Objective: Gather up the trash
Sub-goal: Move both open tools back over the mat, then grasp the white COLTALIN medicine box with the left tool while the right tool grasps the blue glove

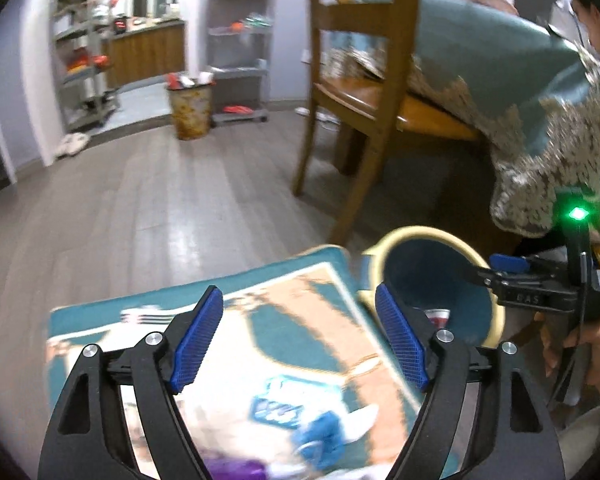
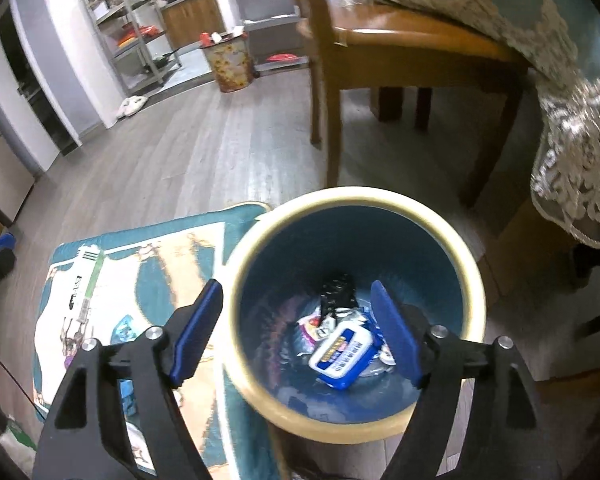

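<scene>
Wrappers [image 2: 342, 354] in bin [image 2: 260, 240] — grippers open.

Blue bin [image 2: 352, 240] with cream rim stands upright beside the mat — a blue-and-white packet [image 2: 342, 356] lying inside.

Bin [image 2: 380, 240] stands right of mat [image 2: 140, 264], before chair [image 2: 380, 40].

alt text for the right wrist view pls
The open right gripper hangs empty over a blue bin with a cream rim, wrappers and a blue-and-white packet at its bottom. A patterned teal rug lies left, a wooden chair behind.
</scene>
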The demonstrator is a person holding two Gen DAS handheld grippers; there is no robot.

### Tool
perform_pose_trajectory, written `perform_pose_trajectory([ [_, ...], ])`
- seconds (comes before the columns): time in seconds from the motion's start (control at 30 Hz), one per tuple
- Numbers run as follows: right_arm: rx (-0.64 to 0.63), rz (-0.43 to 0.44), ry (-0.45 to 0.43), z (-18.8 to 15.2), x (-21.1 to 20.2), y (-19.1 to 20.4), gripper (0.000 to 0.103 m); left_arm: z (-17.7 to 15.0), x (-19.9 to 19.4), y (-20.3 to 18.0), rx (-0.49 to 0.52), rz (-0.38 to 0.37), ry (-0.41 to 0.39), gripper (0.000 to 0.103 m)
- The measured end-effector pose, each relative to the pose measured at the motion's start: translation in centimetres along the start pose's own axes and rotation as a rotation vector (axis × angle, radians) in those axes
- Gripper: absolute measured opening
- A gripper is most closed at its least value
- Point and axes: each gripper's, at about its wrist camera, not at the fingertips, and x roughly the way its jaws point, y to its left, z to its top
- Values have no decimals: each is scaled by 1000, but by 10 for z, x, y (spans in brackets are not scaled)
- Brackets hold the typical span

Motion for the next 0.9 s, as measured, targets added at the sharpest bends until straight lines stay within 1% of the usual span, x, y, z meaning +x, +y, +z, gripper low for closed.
perform_pose_trajectory([
  [0.07,-25,19,-1,1,-1,15,85,-5,-15,23,-32,41,-7,81],
  [0.17,-65,38,-5,0,-2,38,88,-14,-32,52,-74,93,-16,84],
  [0.3,-113,64,9,-4,1,68,92,-28,-50,82,-100,161,-16,88],
  [0.5,-171,94,52,-15,12,112,93,-46,-62,122,-152,232,5,88],
  [0.6,-202,96,68,-22,15,131,93,-55,-63,138,-161,260,12,88],
  [0.67,-192,111,79,-30,13,140,94,-63,-59,151,-185,264,24,89],
  [0.73,-185,120,90,-37,12,145,94,-68,-53,160,-187,279,46,89],
  [0.77,-188,116,97,-41,13,147,94,-71,-47,166,-183,297,63,89],
  [0.9,-186,88,128,-61,23,154,94,-81,-32,182,-215,307,90,89],
])
